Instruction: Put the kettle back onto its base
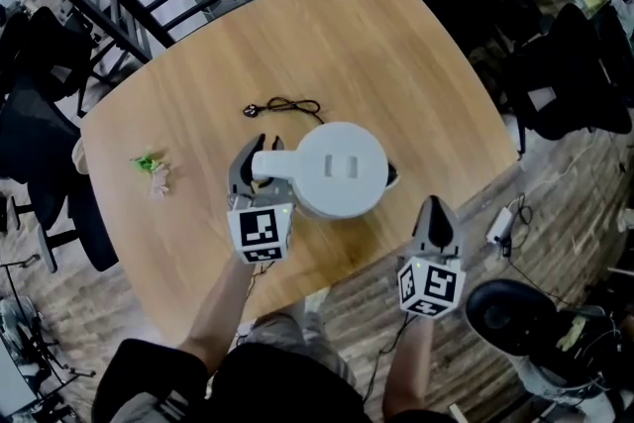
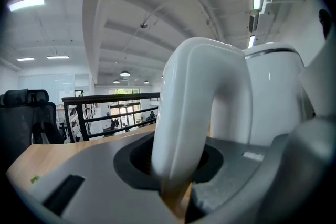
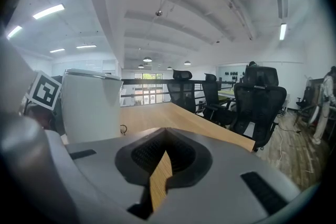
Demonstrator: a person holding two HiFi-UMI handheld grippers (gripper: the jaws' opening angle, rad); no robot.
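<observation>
The wooden table [image 1: 416, 64] carries one white kettle [image 1: 342, 168], which stands near the table's middle, slightly toward the near edge. A dark rim [image 1: 392, 176] shows under the kettle's right side and is probably the base. Whether the kettle is seated on it cannot be told.

Handling, as judged: the body is rigid, smooth plastic, so its round wall is slippery. If filled, the kettle is heavy and will tend to swing under the grip. Take hold at the looped handle [image 2: 194, 113] on the kettle's left side, the only secure grip point.

The left gripper [image 1: 260, 154] is clamped across that handle. The right gripper [image 1: 434, 213], at the table's near edge to the right of the kettle, has its jaws pressed together on nothing.

Count:
- one table
- one kettle
- two grippers
- one black cord [image 1: 287, 106] with plug, beyond the kettle
- one small green scrap [image 1: 149, 163], at the left
</observation>
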